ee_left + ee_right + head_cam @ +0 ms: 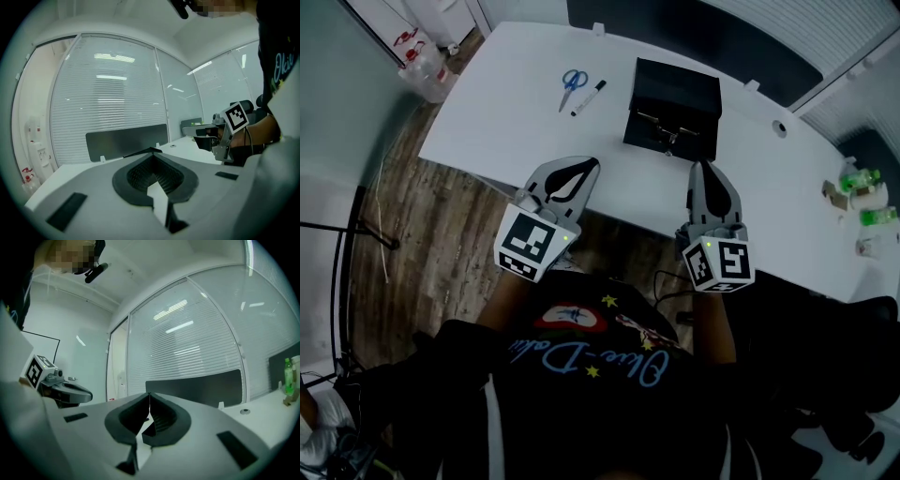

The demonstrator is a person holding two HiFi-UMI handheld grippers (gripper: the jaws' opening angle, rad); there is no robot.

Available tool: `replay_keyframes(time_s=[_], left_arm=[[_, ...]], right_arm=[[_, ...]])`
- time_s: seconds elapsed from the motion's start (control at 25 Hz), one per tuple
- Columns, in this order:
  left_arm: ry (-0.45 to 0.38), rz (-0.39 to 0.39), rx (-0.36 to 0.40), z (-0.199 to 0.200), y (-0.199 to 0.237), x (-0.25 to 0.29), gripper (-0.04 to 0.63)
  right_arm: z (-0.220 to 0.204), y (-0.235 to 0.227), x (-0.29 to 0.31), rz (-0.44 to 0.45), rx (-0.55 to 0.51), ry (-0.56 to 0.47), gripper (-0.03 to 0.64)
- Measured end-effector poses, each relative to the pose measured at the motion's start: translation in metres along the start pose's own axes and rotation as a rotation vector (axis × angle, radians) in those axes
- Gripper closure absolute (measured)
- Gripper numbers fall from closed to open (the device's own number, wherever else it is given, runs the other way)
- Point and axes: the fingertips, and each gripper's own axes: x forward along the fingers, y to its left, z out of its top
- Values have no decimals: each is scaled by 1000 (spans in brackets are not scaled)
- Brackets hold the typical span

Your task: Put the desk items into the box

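Note:
A black box (673, 111) stands on the white desk (506, 122) at mid-back. Left of it lie blue-handled scissors (573, 86) and a black-capped marker (589, 97), side by side. My left gripper (592, 162) hovers at the desk's near edge, below the scissors and marker, shut and empty; its tips meet in the left gripper view (151, 149). My right gripper (701, 165) is held at the near edge just in front of the box, shut with nothing in it (149, 393). Each gripper sees the other from the side: the right gripper (201, 131), the left gripper (70, 392).
Green bottles and small items (862, 192) sit at the desk's right end. A cable hole (780, 128) lies right of the box. Plastic bottles (422, 64) stand on the wooden floor at the far left. A dark panel (126, 140) runs along the desk's far edge.

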Motion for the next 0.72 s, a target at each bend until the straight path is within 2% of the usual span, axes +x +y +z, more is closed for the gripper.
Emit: replay_keyframes(time_s=[0.2, 0.48, 0.72], left_arm=[[-2, -6, 42, -2, 20, 0, 588], [-8, -32, 16, -7, 50, 0, 588], [-13, -75, 28, -10, 68, 7, 588]], right_arm=[[-7, 10, 15, -9, 20, 30, 607], [-7, 27, 38, -52, 2, 44, 606], [-16, 41, 60, -48, 40, 88, 606]])
